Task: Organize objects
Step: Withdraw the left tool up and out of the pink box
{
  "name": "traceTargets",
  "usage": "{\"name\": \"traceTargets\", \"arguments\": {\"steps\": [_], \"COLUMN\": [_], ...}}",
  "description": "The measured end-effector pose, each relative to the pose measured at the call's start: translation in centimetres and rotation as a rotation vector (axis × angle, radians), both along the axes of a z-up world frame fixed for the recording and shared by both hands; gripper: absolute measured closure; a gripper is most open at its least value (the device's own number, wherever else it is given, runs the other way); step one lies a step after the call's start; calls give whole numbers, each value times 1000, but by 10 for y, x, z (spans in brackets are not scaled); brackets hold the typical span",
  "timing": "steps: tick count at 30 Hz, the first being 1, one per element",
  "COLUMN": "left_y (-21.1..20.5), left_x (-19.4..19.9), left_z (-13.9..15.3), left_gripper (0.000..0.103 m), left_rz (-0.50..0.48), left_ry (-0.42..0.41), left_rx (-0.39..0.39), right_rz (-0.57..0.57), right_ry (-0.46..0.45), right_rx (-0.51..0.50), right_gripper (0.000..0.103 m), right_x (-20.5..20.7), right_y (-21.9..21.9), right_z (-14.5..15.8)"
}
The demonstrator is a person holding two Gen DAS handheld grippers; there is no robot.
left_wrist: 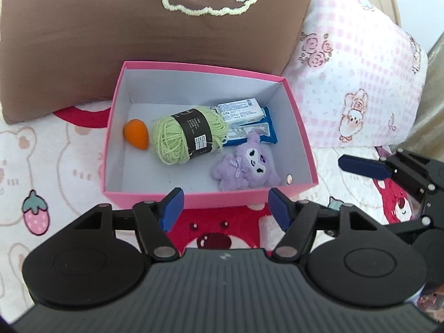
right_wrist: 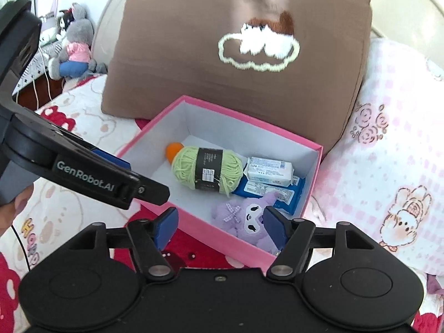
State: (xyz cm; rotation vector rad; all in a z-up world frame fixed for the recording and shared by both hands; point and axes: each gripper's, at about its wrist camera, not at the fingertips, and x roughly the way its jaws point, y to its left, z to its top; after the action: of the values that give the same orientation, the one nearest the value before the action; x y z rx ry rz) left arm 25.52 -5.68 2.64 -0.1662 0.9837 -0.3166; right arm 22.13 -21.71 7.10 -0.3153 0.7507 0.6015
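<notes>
Pink cardboard forms the open box (left_wrist: 155,194) that sits on the bed, its white inside holding everything gathered so far: an orange egg-shaped sponge (left_wrist: 136,133) at the left, a skein of pale green yarn (left_wrist: 188,134) lying on its side beside it, a white wrapped packet (left_wrist: 240,110) stacked on a blue tissue pack (left_wrist: 267,133) toward the back right, and a purple plush toy (left_wrist: 245,168) in the near right corner. The things lie loose and close together, apparently dropped in to tidy them off the bedding. The left tongs (left_wrist: 224,208) hang just short of the box's near wall, jaws about half open with nothing between them; the right tongs (right_wrist: 219,223) hover over the near corner above the plush, likewise parted and empty. Behind the box a brown cushion (left_wrist: 111,27) props upright against a pink checked pillow (left_wrist: 360,83), and the cartoon-printed bedspread (left_wrist: 41,152) spreads beneath.
</notes>
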Motion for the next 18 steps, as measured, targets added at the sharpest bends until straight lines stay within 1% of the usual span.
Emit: {"name": "traceTargets", "arguments": {"steps": [4,8,12,18], "left_y": [5,9,16,23], "left_x": [-19,-35,-51,-72], "left_z": [14,26,37,48], "left_gripper": [31,30,27,20], "left_rz": [-5,-10,-12,-14], "left_ry": [-8,-13,-20,-36], "left_rx": [8,31,39,70], "right_rz": [23,39,50,49], "right_ry": [-20,-25,-44,-56], "right_rx": [23,45,65,71], "right_gripper": [26,25,16,11], "right_x": [-16,-27,-39,-57], "right_y": [-3,-3,-5,-10], "right_z": [11,18,23,27]}}
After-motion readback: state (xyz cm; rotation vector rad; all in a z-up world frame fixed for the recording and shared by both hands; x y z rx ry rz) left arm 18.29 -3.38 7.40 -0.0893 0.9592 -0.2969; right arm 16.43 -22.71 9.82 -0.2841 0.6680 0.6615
